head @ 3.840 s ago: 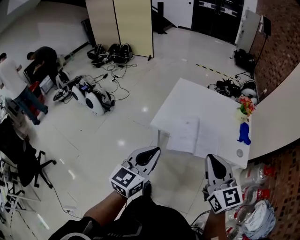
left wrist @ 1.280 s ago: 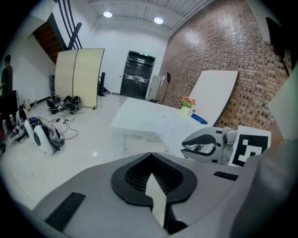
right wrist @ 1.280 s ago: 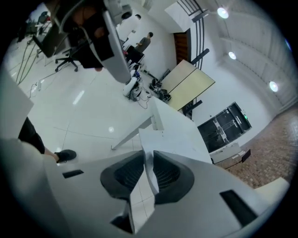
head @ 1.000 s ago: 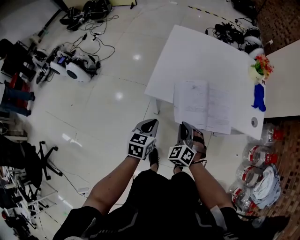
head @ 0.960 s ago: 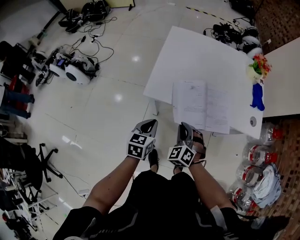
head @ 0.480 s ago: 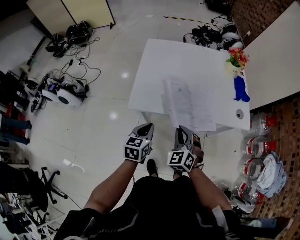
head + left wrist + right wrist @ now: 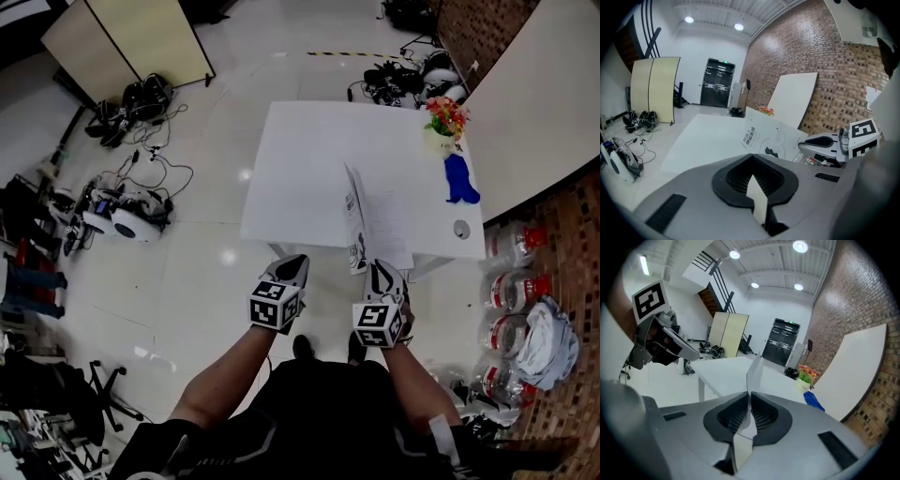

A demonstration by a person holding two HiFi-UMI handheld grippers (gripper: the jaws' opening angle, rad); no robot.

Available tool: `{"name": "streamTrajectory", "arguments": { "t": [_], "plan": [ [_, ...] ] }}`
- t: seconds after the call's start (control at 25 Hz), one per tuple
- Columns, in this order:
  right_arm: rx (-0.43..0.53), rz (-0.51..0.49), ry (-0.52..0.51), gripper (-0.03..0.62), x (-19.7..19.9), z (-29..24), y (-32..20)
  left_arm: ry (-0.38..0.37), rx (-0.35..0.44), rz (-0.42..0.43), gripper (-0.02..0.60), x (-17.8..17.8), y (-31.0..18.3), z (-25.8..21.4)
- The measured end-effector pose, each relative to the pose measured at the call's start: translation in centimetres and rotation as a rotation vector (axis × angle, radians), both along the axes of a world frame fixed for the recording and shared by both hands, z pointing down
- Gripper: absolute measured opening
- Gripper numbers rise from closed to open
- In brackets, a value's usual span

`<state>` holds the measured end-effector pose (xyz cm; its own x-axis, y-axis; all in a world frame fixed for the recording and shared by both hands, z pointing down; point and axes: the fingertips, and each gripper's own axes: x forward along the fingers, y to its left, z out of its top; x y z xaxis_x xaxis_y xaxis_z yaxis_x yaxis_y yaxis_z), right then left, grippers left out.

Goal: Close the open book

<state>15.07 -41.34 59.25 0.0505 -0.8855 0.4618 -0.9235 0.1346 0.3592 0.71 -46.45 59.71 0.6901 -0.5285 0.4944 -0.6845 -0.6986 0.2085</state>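
The book (image 7: 386, 223) is a thin, large-format white paperback. It lies half open on the near right part of the white table (image 7: 305, 169), close to the edge nearest the person. Its right half lies flat on the tabletop, a pale page with faint print. Its left half stands raised, almost upright from the spine, so that from the head view it shows as a narrow strip with dark marks. In the left gripper view the outer face of that raised cover (image 7: 764, 138) is white, with a few lines of dark print and a small dark figure below them.

The right gripper (image 7: 380, 270) sits at the near edge of the book. Its jaws (image 7: 749, 401) are clamped narrowly on the raised cover, whose thin white sheet runs up from between the pads and stands on edge ahead of them.

The left gripper (image 7: 294, 266) hangs over the floor just short of the table's near edge, to the left of the book and clear of it. Its jaws meet at the tips, with nothing between them.

Beyond the book, near the table's far right corner, stand a pot of flowers (image 7: 442, 124) and a blue object (image 7: 459, 180).
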Motion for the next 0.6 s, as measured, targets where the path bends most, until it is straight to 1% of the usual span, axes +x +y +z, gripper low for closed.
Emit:
{"name": "streamTrajectory", "arguments": {
  "t": [0.12,0.28,0.44,0.52,0.6],
  "plan": [
    [-0.014,0.075,-0.096,0.02,3.2,0.7,0.3,-0.001,0.002,0.014,-0.005,1.6,0.0,-0.5],
    [-0.042,0.124,-0.175,0.021,6.1,2.4,0.5,0.016,-0.009,0.007,-0.005,3.5,-0.2,-1.1],
    [-0.095,0.196,-0.327,0.021,8.7,5.7,0.6,-0.014,-0.003,0.029,-0.005,5.0,-0.3,-0.5],
    [-0.122,0.231,-0.41,0.021,10.0,7.1,0.7,-0.022,-0.015,0.03,-0.005,5.4,-0.1,-0.1],
    [-0.142,0.24,-0.468,0.023,10.8,7.9,0.6,-0.013,-0.034,0.021,-0.005,5.8,-0.1,0.1]
  ]
}}
